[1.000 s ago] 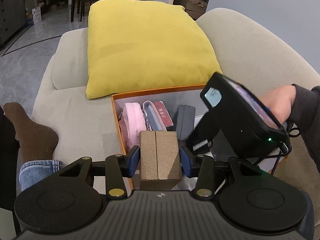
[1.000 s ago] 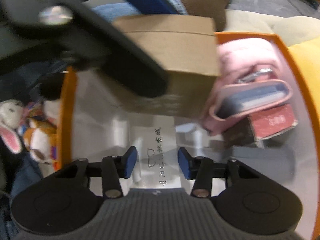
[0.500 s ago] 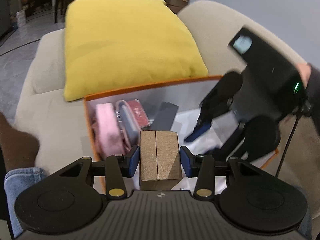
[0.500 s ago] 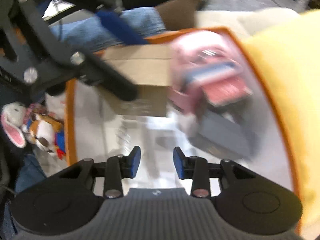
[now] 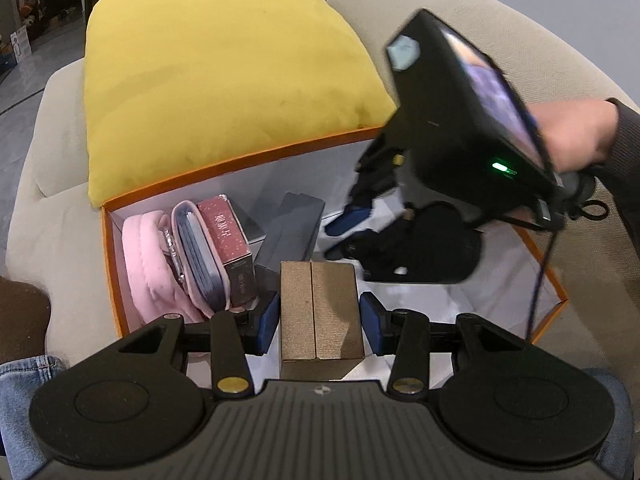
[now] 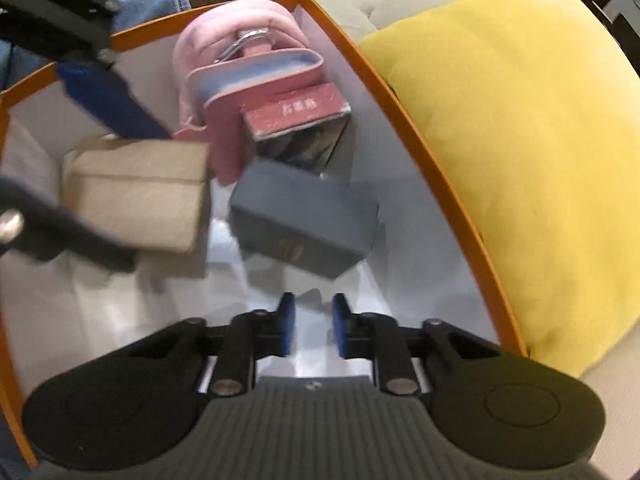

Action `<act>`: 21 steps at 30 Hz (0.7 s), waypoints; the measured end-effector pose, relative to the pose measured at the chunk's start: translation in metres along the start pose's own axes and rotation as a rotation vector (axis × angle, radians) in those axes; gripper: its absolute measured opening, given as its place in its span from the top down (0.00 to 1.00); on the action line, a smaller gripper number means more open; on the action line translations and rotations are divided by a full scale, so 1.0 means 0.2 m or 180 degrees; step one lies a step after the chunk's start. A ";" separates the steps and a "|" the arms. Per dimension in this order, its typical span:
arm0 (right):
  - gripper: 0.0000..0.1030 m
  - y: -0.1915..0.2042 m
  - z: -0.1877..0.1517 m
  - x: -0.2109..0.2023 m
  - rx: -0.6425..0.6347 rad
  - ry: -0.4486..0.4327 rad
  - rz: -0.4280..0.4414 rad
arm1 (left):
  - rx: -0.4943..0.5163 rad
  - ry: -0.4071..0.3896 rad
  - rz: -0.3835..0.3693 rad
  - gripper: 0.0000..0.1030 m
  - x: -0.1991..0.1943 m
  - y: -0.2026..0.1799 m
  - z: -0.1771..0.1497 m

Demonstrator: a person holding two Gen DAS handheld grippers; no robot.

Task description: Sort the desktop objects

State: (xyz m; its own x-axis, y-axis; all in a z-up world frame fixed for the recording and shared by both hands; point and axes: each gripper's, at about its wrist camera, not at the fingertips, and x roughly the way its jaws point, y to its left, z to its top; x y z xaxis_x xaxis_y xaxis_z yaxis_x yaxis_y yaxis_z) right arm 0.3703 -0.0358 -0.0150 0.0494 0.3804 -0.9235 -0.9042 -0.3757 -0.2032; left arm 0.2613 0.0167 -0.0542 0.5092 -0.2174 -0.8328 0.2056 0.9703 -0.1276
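An orange storage box point(image 5: 240, 162) with a white inside sits on a beige sofa. It holds a pink pouch point(image 5: 144, 264), a red box point(image 5: 226, 236) and a dark grey box point(image 5: 292, 232). My left gripper point(image 5: 318, 316) is shut on a brown cardboard box point(image 5: 318, 312), held over the storage box's front part. My right gripper point(image 6: 312, 330) is empty, its jaws a small gap apart, above the storage box floor just short of the dark grey box point(image 6: 304, 220). The brown box point(image 6: 140, 196) and left fingers point(image 6: 104, 100) show at its left.
A yellow cushion point(image 5: 224, 64) leans on the sofa back right behind the storage box. The sofa's backrest point(image 5: 500, 20) curves round on the right. A leg in jeans point(image 5: 24, 384) and a brown sock point(image 5: 20, 316) lie at the left.
My right gripper has risen and swung toward the dark grey box, jaws narrowing. My left gripper has kept hold of the brown box and shifted over the storage box.
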 end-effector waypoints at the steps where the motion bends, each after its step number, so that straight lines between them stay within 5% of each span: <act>1: 0.86 -0.01 0.02 0.02 0.0024 -0.0008 0.0016 | -0.0012 0.0009 -0.0002 0.51 0.01 0.01 0.01; 10: 0.90 -0.02 0.06 0.10 0.0053 -0.0110 0.0006 | -0.0159 0.0044 -0.0040 0.51 0.09 0.07 0.03; 21: 0.88 0.05 -0.14 -0.15 -0.0202 0.0258 0.0042 | -0.0266 0.0110 -0.0318 0.51 0.19 -0.06 0.12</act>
State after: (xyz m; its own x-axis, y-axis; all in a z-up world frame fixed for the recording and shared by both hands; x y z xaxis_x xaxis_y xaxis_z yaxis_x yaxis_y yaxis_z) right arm 0.3719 -0.0746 0.0016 0.0741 0.3063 -0.9491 -0.8764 -0.4340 -0.2085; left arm 0.2986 -0.0053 -0.0719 0.4603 -0.3110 -0.8315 0.1829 0.9498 -0.2540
